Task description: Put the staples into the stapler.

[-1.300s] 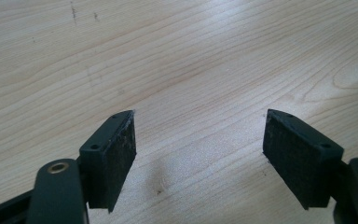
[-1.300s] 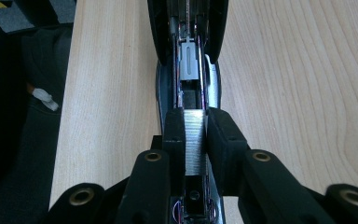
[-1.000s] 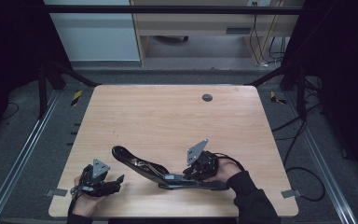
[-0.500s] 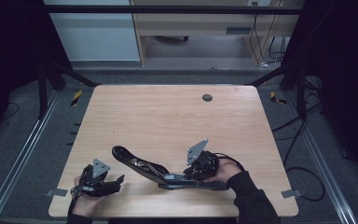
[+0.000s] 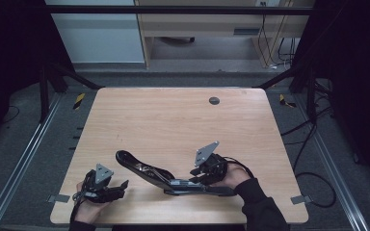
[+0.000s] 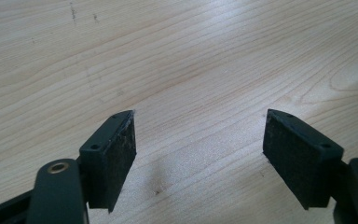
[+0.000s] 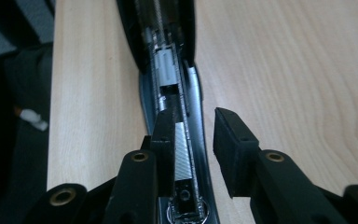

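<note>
Stapler (image 5: 168,177): lies opened out flat on the table (image 5: 173,120), near its front edge, staple channel exposed. Right gripper (image 7: 193,135) straddles the stapler's base end; its jaws have just been opening, the channel rail between them, one pad beside the rail, the other apart. Judgement: grip is being released. Left gripper (image 6: 198,140) rests left of the stapler, jaws wide apart, holding nothing.

Opened stapler (image 5: 168,175) on table (image 5: 173,120), between left claw (image 5: 118,186) and, seemingly touching, right claw (image 5: 198,174).
</note>
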### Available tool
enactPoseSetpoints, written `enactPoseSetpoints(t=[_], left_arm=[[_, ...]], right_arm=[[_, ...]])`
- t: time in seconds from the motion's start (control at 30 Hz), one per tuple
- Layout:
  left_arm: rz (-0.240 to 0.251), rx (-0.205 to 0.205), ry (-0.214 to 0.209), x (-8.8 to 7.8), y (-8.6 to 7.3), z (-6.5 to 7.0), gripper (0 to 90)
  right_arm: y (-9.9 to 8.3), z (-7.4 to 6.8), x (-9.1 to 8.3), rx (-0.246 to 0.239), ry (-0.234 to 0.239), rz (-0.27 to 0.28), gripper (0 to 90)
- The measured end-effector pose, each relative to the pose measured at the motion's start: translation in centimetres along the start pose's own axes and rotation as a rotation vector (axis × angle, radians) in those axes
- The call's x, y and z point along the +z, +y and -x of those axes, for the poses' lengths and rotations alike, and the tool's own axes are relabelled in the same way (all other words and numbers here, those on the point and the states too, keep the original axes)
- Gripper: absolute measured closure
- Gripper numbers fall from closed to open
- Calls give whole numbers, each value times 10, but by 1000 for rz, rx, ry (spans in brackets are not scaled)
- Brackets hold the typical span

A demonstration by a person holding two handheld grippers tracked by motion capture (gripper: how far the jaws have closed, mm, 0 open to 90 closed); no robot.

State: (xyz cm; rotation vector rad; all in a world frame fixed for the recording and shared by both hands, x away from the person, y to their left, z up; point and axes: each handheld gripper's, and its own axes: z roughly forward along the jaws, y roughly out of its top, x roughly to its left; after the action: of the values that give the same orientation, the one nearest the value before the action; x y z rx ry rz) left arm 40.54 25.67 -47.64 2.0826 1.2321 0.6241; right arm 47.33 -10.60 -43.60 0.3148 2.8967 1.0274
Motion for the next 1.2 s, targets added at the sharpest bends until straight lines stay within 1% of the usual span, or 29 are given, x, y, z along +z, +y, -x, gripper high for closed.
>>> enactPoseSetpoints(t=[0.03, 0.1, 0.17, 0.2, 0.23, 0.27, 0.33, 0.37, 0.4, 0.43, 0.47, 0.53, 0.6, 0.7, 0.77, 0.8, 0.9, 1.0, 1.1, 1.2], left_arm=[[0, 0, 0, 0, 0, 0, 250], [2, -4, -2, 0, 0, 0, 251], [3, -7, -4, -1, 0, 1, 251], [2, -3, -7, -1, 0, 1, 252], [4, -3, -8, -2, 0, 1, 253], [7, -5, -9, -2, 0, 1, 254], [11, -6, -12, -3, 1, 2, 255], [12, -7, -13, -3, 1, 2, 255], [14, -8, -14, -3, 1, 2, 255], [14, -7, -14, -4, 1, 2, 256], [14, -5, -14, -4, 1, 3, 256], [14, -4, -14, -4, 1, 3, 256], [17, -5, -14, -5, 1, 3, 256], [26, -8, -15, -6, 2, 4, 256], [32, -8, -19, -7, 2, 4, 256], [34, -9, -19, -8, 2, 4, 256], [40, -9, -24, -9, 2, 5, 255], [52, -15, -29, -12, 3, 6, 254], [80, -25, -41, -15, 3, 7, 253], [105, -29, -55, -19, 4, 7, 253]], right_arm=[[0, -1, -1, 24, -19, 14, 691], [-2, -2, -3, 55, -58, 42, 682], [-3, -3, -6, 97, -107, 65, 652], [-4, -3, -7, 107, -139, 75, 646], [-5, -3, -9, 137, -169, 90, 644], [-7, -4, -11, 157, -188, 109, 632], [-10, -5, -16, 196, -254, 141, 614], [-12, -6, -19, 217, -278, 157, 586], [-14, -6, -22, 238, -300, 177, 523], [-16, -7, -24, 265, -333, 182, 440], [-18, -7, -26, 295, -356, 181, 436], [-23, -8, -31, 304, -374, 188, 432], [-28, -9, -35, 319, -407, 218, 412], [-37, -10, -39, 363, -457, 234, 384], [-42, -11, -42, 389, -481, 242, 359], [-44, -11, -44, 397, -486, 243, 353], [-52, -15, -48, 399, -512, 270, 353], [-60, -16, -52, 424, -541, 276, 331], [-68, -17, -54, 444, -572, 280, 313], [-77, -20, -55, 466, -608, 264, 301]])
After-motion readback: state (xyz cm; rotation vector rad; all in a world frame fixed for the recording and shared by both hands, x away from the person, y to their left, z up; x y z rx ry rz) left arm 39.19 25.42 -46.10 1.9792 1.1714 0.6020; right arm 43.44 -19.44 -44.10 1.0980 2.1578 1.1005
